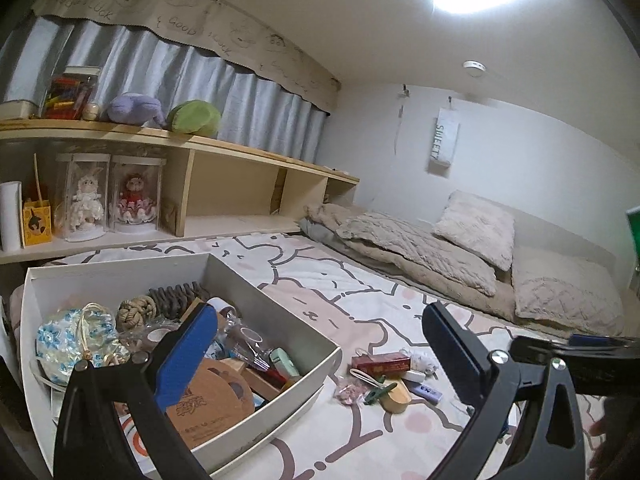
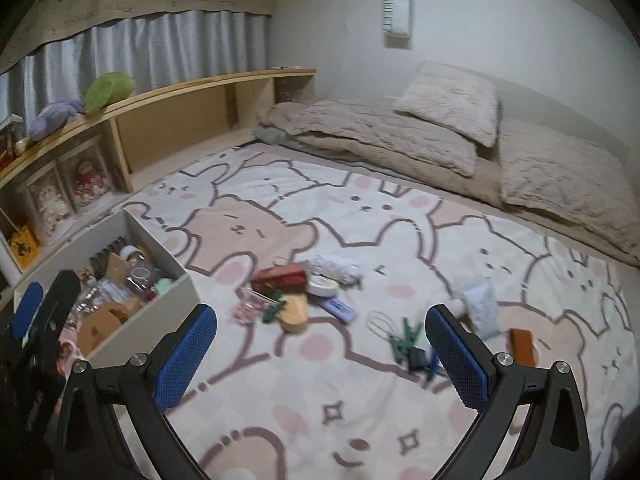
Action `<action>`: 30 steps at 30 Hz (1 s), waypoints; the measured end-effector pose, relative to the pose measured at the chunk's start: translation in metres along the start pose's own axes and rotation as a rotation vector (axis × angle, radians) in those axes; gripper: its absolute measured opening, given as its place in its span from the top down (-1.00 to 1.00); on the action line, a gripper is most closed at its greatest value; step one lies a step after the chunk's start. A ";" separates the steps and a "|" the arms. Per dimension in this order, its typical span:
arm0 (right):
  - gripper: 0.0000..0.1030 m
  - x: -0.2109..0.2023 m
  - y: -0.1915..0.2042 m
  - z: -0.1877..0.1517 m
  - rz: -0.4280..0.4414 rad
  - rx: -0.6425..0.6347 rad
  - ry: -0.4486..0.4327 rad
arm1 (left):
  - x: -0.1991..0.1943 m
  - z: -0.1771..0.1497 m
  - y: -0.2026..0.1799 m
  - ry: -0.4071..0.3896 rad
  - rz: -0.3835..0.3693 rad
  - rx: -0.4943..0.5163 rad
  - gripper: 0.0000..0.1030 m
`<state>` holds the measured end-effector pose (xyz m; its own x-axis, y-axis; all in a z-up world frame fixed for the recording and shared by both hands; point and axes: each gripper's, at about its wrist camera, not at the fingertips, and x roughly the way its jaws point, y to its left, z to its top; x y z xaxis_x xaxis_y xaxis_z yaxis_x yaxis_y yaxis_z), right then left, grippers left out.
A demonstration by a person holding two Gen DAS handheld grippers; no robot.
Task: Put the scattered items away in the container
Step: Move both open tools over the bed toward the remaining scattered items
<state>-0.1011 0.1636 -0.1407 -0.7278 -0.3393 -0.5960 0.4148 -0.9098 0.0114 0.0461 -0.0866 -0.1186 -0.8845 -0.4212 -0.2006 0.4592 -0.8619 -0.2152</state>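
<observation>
A: On the bed, where are the loose bits?

B: Beside the white box (image 1: 280,312), a red packet (image 1: 383,363), tape roll (image 2: 322,286) and wooden piece (image 2: 295,310) lie clustered on the cartoon bedsheet (image 2: 360,380).

A: And the jaws?

B: The left gripper (image 1: 320,344) and right gripper (image 2: 320,344) both gape wide, holding nothing. A green clip (image 2: 406,340), blurred, perhaps a clothespin, lies nearer the right.
</observation>
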 end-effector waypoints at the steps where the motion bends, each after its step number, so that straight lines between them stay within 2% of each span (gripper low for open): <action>1: -1.00 -0.002 -0.004 -0.002 -0.009 0.003 -0.002 | 0.001 0.000 -0.001 0.005 -0.003 0.005 -1.00; 6: -1.00 -0.013 -0.020 -0.012 -0.054 0.016 -0.017 | 0.006 -0.007 -0.010 0.029 -0.029 0.041 -1.00; 9: -1.00 -0.019 -0.029 -0.018 -0.073 0.029 -0.036 | 0.007 -0.010 -0.018 0.039 -0.076 0.069 -1.00; 23: -1.00 -0.040 -0.069 -0.054 -0.129 0.091 -0.091 | 0.006 -0.030 -0.063 0.022 -0.190 0.229 -1.00; 30: -1.00 -0.052 -0.093 -0.075 -0.156 0.137 -0.100 | 0.010 -0.036 -0.071 0.049 -0.238 0.242 -1.00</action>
<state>-0.0613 0.2832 -0.1710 -0.8308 -0.2081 -0.5163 0.2200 -0.9747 0.0389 0.0080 -0.0195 -0.1401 -0.9569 -0.1912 -0.2186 0.2024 -0.9789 -0.0297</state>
